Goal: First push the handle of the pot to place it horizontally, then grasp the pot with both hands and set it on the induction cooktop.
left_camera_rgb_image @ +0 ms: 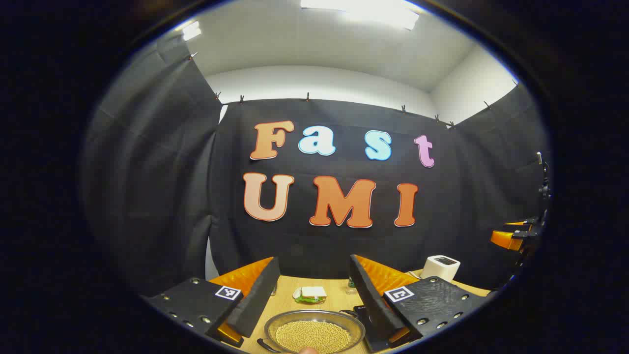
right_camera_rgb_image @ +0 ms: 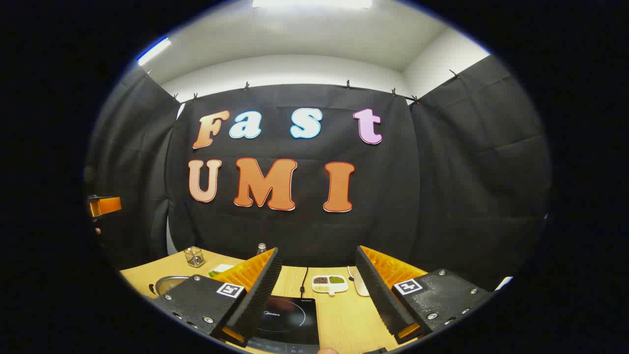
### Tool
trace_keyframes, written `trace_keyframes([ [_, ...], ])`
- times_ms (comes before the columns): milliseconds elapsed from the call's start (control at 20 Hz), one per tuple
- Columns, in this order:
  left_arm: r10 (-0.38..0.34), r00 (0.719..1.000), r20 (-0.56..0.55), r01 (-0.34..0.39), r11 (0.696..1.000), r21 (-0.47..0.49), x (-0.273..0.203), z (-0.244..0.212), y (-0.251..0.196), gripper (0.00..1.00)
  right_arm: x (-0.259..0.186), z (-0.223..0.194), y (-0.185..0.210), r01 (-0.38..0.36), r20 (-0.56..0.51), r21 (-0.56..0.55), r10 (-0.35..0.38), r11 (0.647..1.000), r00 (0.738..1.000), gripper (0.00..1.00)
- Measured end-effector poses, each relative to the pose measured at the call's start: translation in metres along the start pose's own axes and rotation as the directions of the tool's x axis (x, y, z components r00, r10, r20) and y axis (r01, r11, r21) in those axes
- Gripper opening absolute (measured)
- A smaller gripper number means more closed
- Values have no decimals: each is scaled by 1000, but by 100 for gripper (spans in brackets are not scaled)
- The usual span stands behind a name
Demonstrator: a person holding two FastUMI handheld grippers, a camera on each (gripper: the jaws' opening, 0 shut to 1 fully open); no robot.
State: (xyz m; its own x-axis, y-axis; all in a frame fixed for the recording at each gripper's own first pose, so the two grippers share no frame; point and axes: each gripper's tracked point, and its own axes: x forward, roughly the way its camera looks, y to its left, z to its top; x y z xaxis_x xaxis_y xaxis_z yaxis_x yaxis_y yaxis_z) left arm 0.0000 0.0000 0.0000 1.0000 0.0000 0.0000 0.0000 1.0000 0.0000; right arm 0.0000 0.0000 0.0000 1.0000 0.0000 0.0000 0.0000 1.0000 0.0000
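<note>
In the left gripper view a shallow metal pot [left_camera_rgb_image: 314,335] full of yellow beans sits on the wooden table just ahead of my left gripper [left_camera_rgb_image: 313,275], between and below its open fingers. A dark handle [left_camera_rgb_image: 268,346] pokes out at the pot's near left. In the right gripper view the black induction cooktop [right_camera_rgb_image: 290,317] lies right in front of my right gripper [right_camera_rgb_image: 318,265], which is open and holds nothing. The pot's rim [right_camera_rgb_image: 167,284] shows to the left of the cooktop.
A sandwich [left_camera_rgb_image: 310,294] lies beyond the pot, and a white appliance [left_camera_rgb_image: 441,267] stands at the table's back right. Behind the cooktop are a white divided dish [right_camera_rgb_image: 330,283] of beans, a white spoon [right_camera_rgb_image: 361,286], a glass jar [right_camera_rgb_image: 194,256] and the cooktop's cord [right_camera_rgb_image: 304,278].
</note>
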Motion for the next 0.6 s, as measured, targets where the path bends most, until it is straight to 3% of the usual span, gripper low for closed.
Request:
trace_keyframes([
  [300,-10,1000,20,10,999,-37,5,25,12,89,7,0,1,-6,-1,4,6,1000,1000,100],
  [400,15,1000,13,-15,1000,-15,8,20,22,88,9,-1,0,-6,-3,10,6,1000,1000,100],
  [450,24,1000,1,-24,1000,4,7,13,24,88,10,-3,1,-6,-5,12,6,1000,1000,95],
  [500,21,1000,-8,-21,1000,18,6,9,22,90,10,-3,1,-8,-8,13,8,1000,1000,100],
  [600,-1,1000,-30,2,1000,26,7,3,15,90,12,-4,1,-9,-15,15,9,1000,1000,95],
])
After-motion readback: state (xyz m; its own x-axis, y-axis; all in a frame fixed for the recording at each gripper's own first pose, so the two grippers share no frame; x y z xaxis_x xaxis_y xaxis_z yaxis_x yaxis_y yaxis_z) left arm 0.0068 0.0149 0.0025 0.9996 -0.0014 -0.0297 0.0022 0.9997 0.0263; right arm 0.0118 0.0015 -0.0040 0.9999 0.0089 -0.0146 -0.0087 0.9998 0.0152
